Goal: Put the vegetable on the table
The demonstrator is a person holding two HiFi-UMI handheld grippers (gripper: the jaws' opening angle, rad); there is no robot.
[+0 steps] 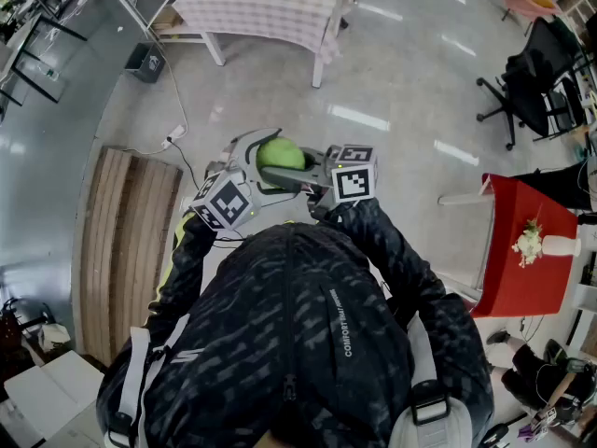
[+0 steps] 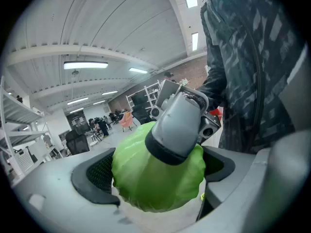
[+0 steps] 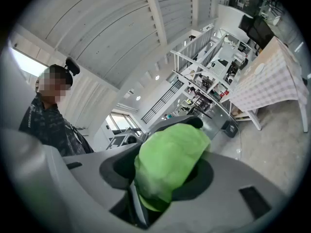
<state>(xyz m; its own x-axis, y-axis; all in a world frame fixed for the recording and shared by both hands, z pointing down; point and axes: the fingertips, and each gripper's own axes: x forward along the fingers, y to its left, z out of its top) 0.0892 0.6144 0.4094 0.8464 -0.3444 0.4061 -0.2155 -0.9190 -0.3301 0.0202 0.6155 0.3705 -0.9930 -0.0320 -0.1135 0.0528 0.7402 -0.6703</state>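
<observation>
Against the chest, arms: both sleeves (image 1: pixel 392 250) bent inward, left gripper (image 2: pixel 155 176) and right gripper (image 3: pixel 163 171) meeting ahead at 12 o'clock.
Left jaws: spread wide, one either side of the cabbage (image 1: pixel 280 153), not clamping it.
Right jaws: narrowed and clamped on the cabbage, reaching in from 3 o'clock.
Cabbage: round, pale green, smooth veined leaves; up in the air between both pairs of jaws.
Table (image 1: pixel 261 12): checked cloth, well apart at 12 o'clock across the floor (image 1: pixel 401 82).
</observation>
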